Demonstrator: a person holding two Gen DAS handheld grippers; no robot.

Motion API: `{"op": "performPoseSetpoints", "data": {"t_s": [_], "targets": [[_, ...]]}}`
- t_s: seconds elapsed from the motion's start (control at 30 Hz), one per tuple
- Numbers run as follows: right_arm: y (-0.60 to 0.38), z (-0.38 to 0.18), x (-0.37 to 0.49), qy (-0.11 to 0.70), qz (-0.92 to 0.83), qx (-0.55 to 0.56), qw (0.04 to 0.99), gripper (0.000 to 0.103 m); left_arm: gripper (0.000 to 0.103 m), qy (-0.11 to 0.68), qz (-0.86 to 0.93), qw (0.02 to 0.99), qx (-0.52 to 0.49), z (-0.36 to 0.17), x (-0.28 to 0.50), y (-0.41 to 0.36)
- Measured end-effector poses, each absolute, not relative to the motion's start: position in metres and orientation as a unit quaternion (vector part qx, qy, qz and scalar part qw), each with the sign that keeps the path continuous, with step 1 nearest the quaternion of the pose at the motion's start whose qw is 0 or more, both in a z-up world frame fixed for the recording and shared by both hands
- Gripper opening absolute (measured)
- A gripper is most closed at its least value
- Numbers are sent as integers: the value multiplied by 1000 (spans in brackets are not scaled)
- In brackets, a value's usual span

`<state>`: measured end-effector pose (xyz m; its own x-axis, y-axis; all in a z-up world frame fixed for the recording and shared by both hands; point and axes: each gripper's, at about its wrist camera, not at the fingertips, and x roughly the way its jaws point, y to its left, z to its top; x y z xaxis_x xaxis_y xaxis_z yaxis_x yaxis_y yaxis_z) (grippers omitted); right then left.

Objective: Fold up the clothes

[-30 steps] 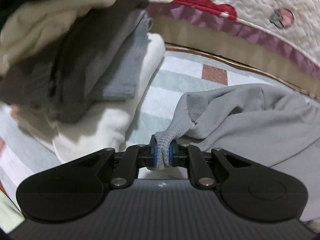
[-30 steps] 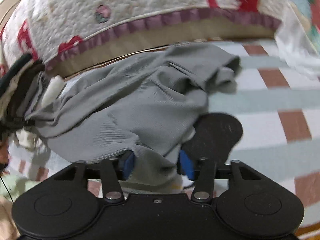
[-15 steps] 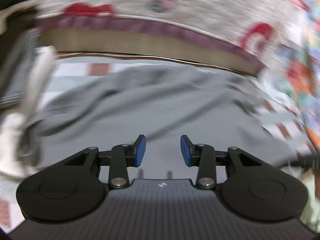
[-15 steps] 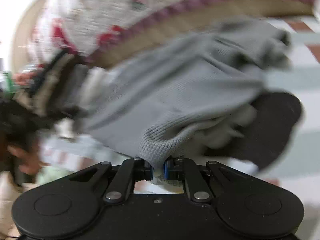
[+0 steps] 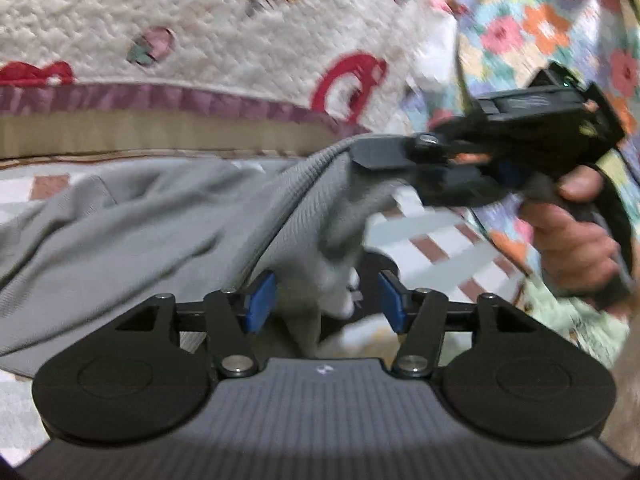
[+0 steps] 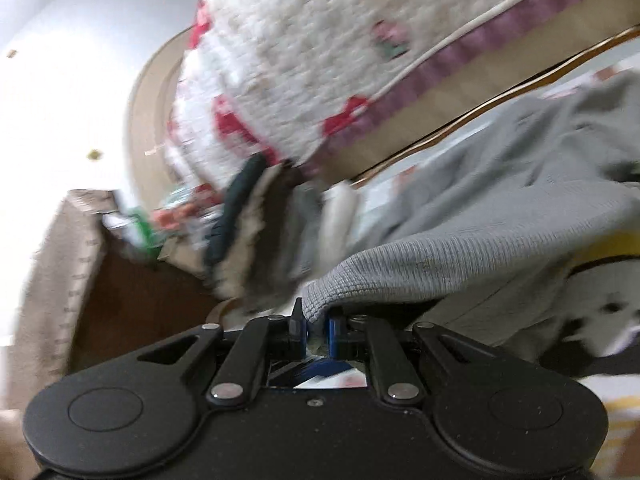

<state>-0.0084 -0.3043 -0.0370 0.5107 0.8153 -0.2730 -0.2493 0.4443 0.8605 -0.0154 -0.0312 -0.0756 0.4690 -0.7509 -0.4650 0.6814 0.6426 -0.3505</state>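
Right wrist: right tongs (image 6: 316, 326) clamp grey garment (image 6: 480, 216) hem

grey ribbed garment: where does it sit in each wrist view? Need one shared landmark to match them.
Left wrist: grey ribbed garment fills the left and centre; a fold hangs between the opening jaws of the left gripper, the pads clear of it.
Right wrist: it spans the right half, its hem pinched in the right gripper.
Shared landmark: the quilt's purple border, above the garment in both.
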Motion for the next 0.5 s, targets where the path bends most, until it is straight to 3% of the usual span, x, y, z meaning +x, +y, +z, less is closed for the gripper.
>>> {"op": "performPoseSetpoints", "data": {"t_s": [0.03,0.1,0.17,0.2,0.27,0.37,0.47,0.5], "targets": [[-295,-33,-4,365,372,393,758,12,63,291,-410,861,-73,-73,-12,-28],[-277,-23,7,377,403,367,748,12,62,278,-395,870,-98,-70,0,-18],[-267,-13,20,378,404,337,762,13,40,280,-372,879,-102,-69,18,-9],[-267,-10,25,372,395,324,775,13,24,283,-358,884,-102,-68,28,-5],[-275,-8,30,351,372,298,806,15,14,290,-329,894,-97,-68,48,2],[-288,-16,27,328,314,245,857,17,12,309,-269,910,-66,-81,85,13],[-291,-37,18,340,226,150,900,28,12,353,-233,901,-92,-106,108,33],[-289,-46,12,350,202,99,909,37,12,362,-230,897,-108,-113,109,39]]}}
